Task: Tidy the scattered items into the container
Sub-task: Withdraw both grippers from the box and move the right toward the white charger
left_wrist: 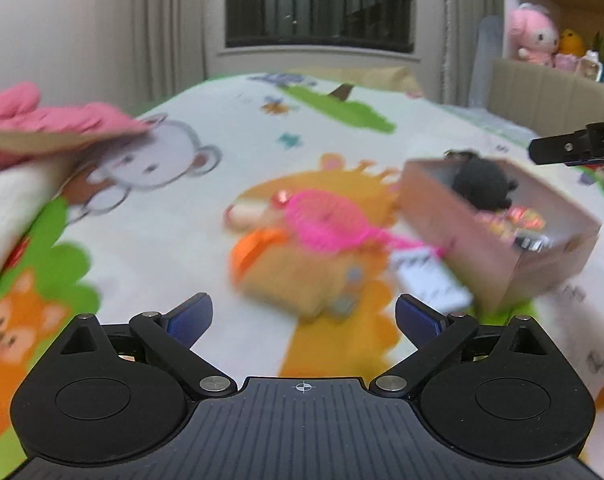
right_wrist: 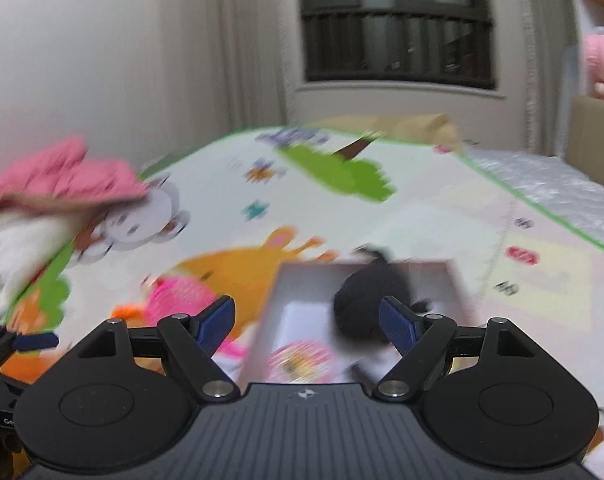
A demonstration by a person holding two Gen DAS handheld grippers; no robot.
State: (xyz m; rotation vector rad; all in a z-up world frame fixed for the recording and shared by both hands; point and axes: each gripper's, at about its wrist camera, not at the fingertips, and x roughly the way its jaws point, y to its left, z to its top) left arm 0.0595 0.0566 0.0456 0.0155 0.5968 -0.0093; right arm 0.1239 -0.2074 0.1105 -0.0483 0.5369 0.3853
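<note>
A cardboard box point(left_wrist: 453, 224) stands on the play mat, right of centre; it holds a black fuzzy item point(left_wrist: 481, 184) and a shiny pink-and-orange packet point(left_wrist: 513, 220). A pink comb point(left_wrist: 325, 224) lies over an orange item point(left_wrist: 258, 248) and a tan item point(left_wrist: 294, 280) just left of the box. My left gripper point(left_wrist: 303, 320) is open and empty, above the mat before these items. My right gripper point(right_wrist: 307, 322) is open and empty over the box point(right_wrist: 274, 312), with the black item point(right_wrist: 365, 296) between its fingers' line of sight. The pink comb point(right_wrist: 174, 300) shows left of the box.
The cartoon play mat point(left_wrist: 174, 240) covers the surface. A pink cloth on a cardboard piece point(left_wrist: 54, 128) sits at the left. A white card point(left_wrist: 425, 276) lies by the box. Plush toys point(left_wrist: 533, 36) sit on a shelf at the far right.
</note>
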